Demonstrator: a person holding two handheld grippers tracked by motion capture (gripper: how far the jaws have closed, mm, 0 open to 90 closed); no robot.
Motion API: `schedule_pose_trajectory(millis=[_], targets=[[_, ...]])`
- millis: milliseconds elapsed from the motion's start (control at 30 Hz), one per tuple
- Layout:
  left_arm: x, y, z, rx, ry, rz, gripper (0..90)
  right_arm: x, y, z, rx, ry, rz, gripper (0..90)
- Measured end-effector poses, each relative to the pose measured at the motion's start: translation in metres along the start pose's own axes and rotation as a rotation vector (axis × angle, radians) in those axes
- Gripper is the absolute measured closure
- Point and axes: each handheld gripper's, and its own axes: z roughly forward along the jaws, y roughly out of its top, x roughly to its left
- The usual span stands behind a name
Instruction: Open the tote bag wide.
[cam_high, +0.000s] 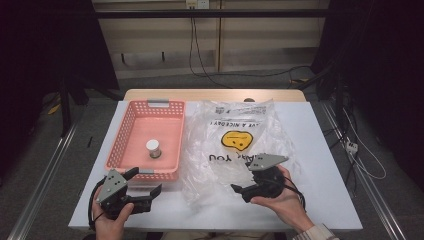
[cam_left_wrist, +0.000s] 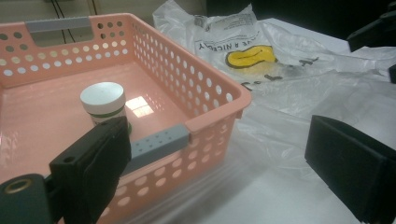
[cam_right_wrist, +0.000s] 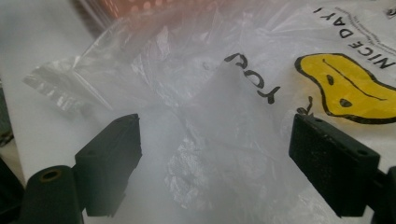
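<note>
- My right gripper (cam_right_wrist: 215, 163), jaws spread and holding nothing, frames the crumpled clear plastic bag (cam_right_wrist: 224, 116) at centre frame.
- My left gripper (cam_left_wrist: 215, 172) gapes beside the pink basket (cam_left_wrist: 205, 116), lower left.

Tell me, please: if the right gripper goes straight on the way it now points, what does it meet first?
Most likely the clear plastic bag. The right gripper has its jaws open, and crumpled film lies directly ahead between them, near the printed yellow face. How far off the film is remains unclear.
</note>
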Motion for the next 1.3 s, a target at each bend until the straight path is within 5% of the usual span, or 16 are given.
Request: schedule_pose_trajectory(millis=[133,400,767,1000,1100,1300], targets=[[0.000,0.000,0.001,0.003,-0.007,0.007,7.4,-0.004,0.000,0.018,0.062,0.017,-0.003,19.6],[-0.001,-0.001,0.001,0.014,-0.015,0.011,7.6,-0.013,-0.011,0.028,0.114,-0.025,-0.002,26.1],[0.000,-0.001,-0.002,0.008,-0.009,0.010,7.5,-0.022,-0.020,0.046,0.159,0.023,0.028,56.3],[0.000,-0.001,-0.002,0.009,-0.007,0.007,7.5,-0.024,-0.020,0.051,0.182,0.048,0.053,83.8],[0.000,-0.001,-0.001,0.015,-0.006,0.012,7.8,-0.027,-0.020,0.052,0.187,0.053,0.099,88.8],[0.000,-0.001,-0.001,0.020,-0.004,0.016,7.8,-0.029,-0.020,0.053,0.185,0.061,0.107,90.0]])
